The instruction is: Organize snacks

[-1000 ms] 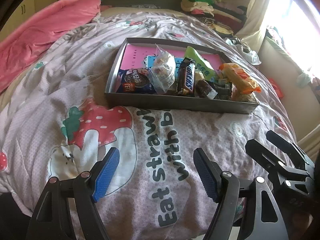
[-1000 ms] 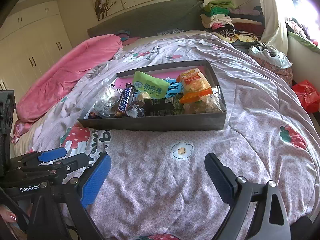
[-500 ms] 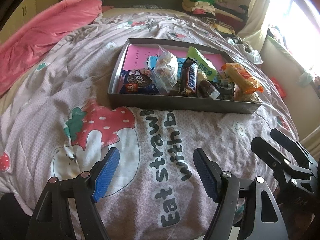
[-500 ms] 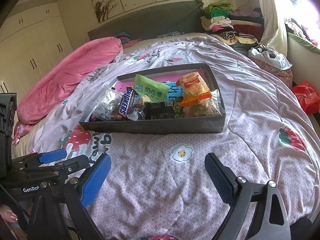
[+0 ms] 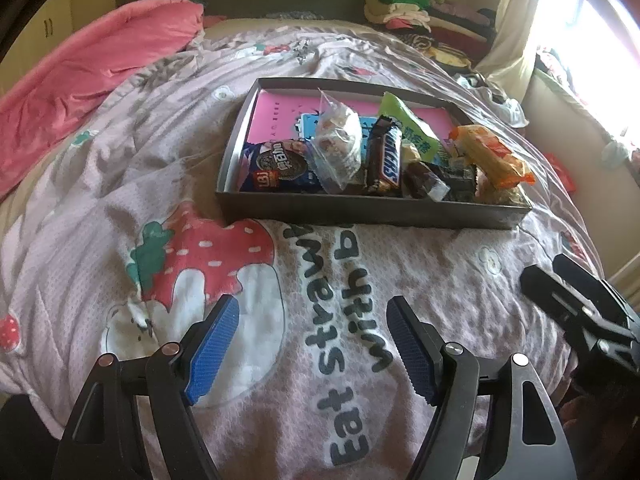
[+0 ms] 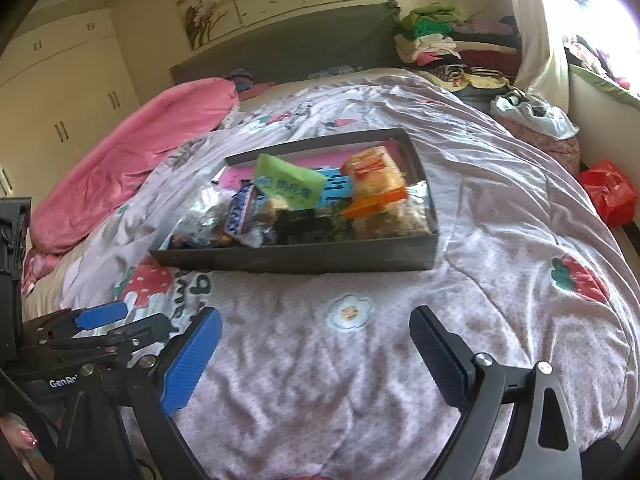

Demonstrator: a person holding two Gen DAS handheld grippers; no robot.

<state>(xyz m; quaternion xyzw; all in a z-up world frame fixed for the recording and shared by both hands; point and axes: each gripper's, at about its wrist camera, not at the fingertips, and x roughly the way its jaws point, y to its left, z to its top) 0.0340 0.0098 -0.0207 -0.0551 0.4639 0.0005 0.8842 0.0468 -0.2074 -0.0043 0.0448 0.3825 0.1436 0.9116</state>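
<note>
A shallow dark grey box (image 5: pixel 360 210) (image 6: pixel 304 258) lies on the bed with several snacks lined along its near wall: a blue Oreo pack (image 5: pixel 276 166), a clear bag (image 5: pixel 338 142), a Snickers bar (image 5: pixel 386 156) (image 6: pixel 238 212), a green pouch (image 5: pixel 408 124) (image 6: pixel 290 184) and an orange-wrapped cracker pack (image 5: pixel 490 156) (image 6: pixel 374 178). My left gripper (image 5: pixel 312 320) hovers open over the printed quilt, short of the box, nothing between its blue pads. My right gripper (image 6: pixel 316 330) is open and empty too, nearer the box's right half.
The strawberry-print quilt (image 5: pixel 120 208) covers the whole bed. A pink duvet (image 5: pixel 88 76) is bunched at the far left. Folded clothes (image 5: pixel 416 8) are stacked by the headboard. A red bag (image 6: pixel 608 192) sits on the floor right of the bed.
Both views have drifted slightly, the box sitting a little lower and further right in the left wrist view. Both grippers stay open and empty.
</note>
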